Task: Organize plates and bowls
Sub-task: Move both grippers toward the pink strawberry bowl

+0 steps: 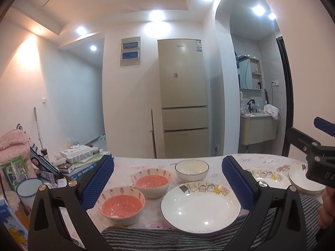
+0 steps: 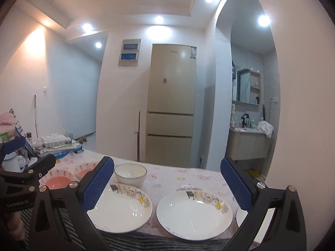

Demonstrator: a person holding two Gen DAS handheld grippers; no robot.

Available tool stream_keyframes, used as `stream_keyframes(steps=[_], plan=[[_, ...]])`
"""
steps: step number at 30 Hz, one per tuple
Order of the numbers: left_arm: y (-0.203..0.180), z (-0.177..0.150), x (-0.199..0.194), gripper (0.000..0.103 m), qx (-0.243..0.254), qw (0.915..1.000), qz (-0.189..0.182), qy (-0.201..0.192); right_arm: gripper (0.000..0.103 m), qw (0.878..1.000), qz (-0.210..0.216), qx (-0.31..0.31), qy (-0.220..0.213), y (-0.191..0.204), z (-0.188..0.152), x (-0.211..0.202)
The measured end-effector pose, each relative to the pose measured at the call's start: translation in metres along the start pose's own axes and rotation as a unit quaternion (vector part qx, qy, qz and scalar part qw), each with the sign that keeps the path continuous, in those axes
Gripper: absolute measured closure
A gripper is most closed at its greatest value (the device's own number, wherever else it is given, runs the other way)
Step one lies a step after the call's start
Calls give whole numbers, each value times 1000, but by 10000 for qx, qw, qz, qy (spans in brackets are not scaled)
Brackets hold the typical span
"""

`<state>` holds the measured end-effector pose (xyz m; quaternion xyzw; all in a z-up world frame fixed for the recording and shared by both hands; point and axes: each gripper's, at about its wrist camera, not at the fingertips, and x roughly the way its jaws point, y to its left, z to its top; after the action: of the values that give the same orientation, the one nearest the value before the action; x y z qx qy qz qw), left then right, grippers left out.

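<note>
- Left gripper and right gripper: ribbed blue jaws spread wide, empty.
- Glossy round ceramic plates, pink-lined bowls on the patterned bench.

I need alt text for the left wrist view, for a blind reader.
The open left gripper hovers above a table edge with two pink-lined bowls, a white bowl and cartoon-rimmed plates; a beige fridge stands behind.
</note>
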<state>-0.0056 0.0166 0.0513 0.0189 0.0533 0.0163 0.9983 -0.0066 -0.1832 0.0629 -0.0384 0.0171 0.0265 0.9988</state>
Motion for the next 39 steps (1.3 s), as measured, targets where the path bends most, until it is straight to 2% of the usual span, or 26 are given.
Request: stream_keyframes(steps=[6, 10, 14, 17, 21, 23, 25, 28, 30, 32, 36, 39], plan=[[8, 22, -9, 0, -36, 9995, 162, -266, 0, 9993, 3, 246, -272, -9, 20, -9], [11, 33, -7, 0, -38, 9992, 291, -286, 0, 9983, -6, 360, -458, -14, 31, -12], [10, 39, 2, 0, 4, 9996, 284, -66, 0, 9972, 21, 332, -676, -14, 44, -13], [12, 38, 10, 0, -41, 9996, 258, 137, 0, 9968, 193, 315, -706, -9, 54, -9], [22, 29, 16, 0, -108, 9983, 523, 237, 0, 9972, 534, 263, -444, -1, 56, 3], [32, 24, 16, 0, -266, 9977, 532, 312, 0, 9971, 655, 183, -338, 4, 54, 9], [42, 19, 20, 0, -420, 9966, 569, 426, 0, 9979, 585, 64, -267, 10, 51, 18], [53, 10, 26, 0, -402, 9951, 741, 526, 0, 9985, 547, 18, -15, 16, 45, 38], [67, 4, 33, 0, -652, 9937, 527, 746, 0, 9976, 662, -8, 209, 21, 42, 52], [82, -3, 39, 0, -886, 9902, 618, 888, 0, 9963, 768, -120, 363, 30, 41, 65], [102, -21, 55, 0, -898, 9841, 1001, 1162, 0, 9911, 1107, -344, 649, 57, 44, 89], [119, -38, 75, 11, -1239, 9728, 1116, 1605, 0, 9899, 1088, -188, 892, 77, 53, 107]])
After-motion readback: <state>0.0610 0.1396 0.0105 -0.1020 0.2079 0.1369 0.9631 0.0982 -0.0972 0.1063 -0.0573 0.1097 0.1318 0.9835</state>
